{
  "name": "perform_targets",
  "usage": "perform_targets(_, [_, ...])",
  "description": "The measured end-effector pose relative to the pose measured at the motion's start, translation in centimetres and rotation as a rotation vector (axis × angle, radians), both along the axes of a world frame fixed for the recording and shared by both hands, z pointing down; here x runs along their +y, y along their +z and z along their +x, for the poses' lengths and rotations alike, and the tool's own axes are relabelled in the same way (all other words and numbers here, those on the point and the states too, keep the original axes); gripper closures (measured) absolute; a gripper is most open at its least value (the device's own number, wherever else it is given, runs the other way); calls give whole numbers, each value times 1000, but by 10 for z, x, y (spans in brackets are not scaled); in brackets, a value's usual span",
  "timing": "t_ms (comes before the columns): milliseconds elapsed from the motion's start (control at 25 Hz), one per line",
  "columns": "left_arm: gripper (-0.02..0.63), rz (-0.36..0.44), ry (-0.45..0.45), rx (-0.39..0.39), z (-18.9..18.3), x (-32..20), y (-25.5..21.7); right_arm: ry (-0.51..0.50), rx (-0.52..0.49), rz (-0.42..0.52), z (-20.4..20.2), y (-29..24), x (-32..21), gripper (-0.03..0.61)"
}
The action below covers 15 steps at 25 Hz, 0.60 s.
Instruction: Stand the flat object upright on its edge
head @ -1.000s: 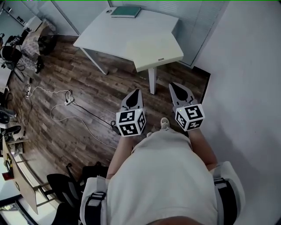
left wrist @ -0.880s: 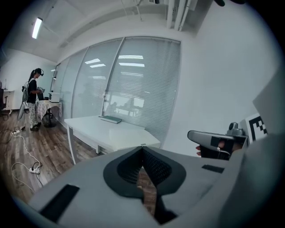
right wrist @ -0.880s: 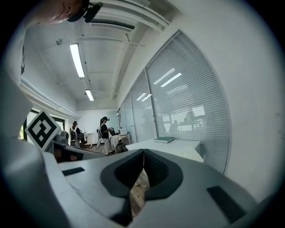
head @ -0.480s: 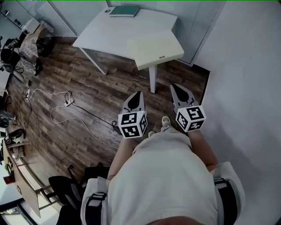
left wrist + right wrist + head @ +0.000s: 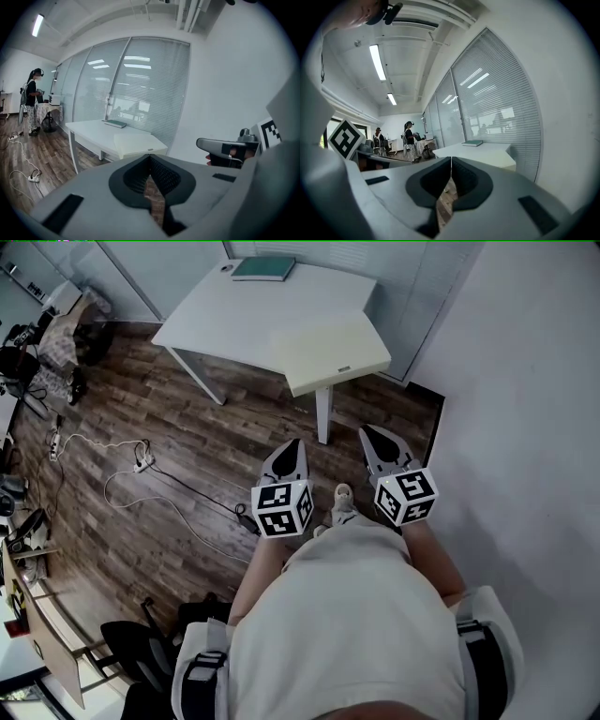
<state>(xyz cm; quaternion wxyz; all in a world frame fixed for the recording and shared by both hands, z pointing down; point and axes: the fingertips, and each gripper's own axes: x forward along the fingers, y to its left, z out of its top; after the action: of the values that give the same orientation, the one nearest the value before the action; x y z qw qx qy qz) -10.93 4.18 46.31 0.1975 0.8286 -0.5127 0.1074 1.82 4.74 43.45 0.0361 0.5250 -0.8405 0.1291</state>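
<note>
On the surface (image 5: 272,315), at its 12 o'clock edge, the book (image 5: 263,269) lies flat and untouched. The left tool (image 5: 292,444) and right tool (image 5: 369,433), both closed and empty, hang well apart at 6 o'clock; the task is not yet begun.

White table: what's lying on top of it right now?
A green book lies flat near the white table's far edge. The tabletop covers whatever is directly beneath it, so that cannot be seen.
</note>
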Motion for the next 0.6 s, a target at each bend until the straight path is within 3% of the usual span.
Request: perform_targets(600, [594,-18,-13,-6,19,-78,5,-14,-16,-21,24,8,-86,558])
